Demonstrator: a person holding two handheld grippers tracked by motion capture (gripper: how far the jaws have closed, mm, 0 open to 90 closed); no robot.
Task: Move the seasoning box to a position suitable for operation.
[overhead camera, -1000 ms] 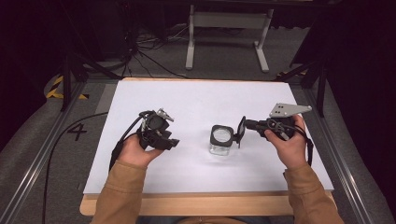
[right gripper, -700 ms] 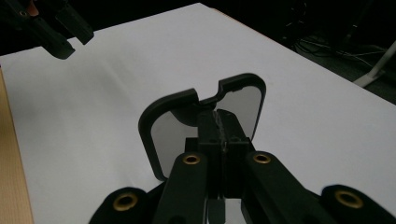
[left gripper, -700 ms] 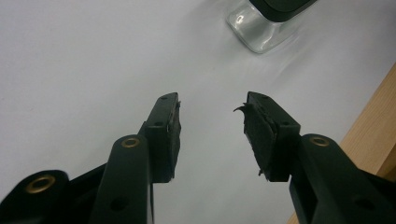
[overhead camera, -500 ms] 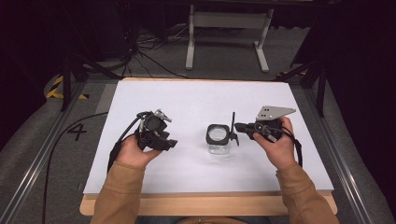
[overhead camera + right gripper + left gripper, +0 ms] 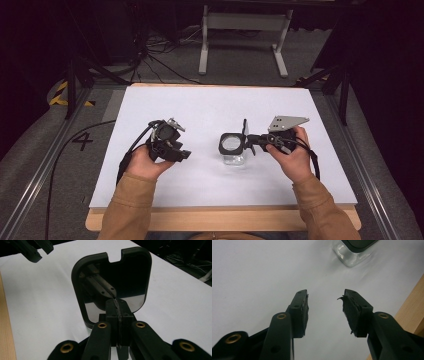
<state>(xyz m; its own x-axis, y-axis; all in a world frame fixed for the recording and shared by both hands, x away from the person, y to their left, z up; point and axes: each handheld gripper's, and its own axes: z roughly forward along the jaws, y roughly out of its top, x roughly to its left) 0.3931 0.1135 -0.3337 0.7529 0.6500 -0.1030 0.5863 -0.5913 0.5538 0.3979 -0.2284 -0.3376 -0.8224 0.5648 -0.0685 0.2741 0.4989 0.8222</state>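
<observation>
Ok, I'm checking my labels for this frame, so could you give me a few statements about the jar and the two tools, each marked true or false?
1. The right tool is shut on the black rounded-square lid. True.
2. The left tool grips the clear glass jar. False: its jaws stand open on nothing, and the jar is apart from them, farther ahead.
3. The jar stands on the white sheet. True.
4. The lid lies flat on the sheet. False: in the high view it stands upright at the jar's right edge.
</observation>
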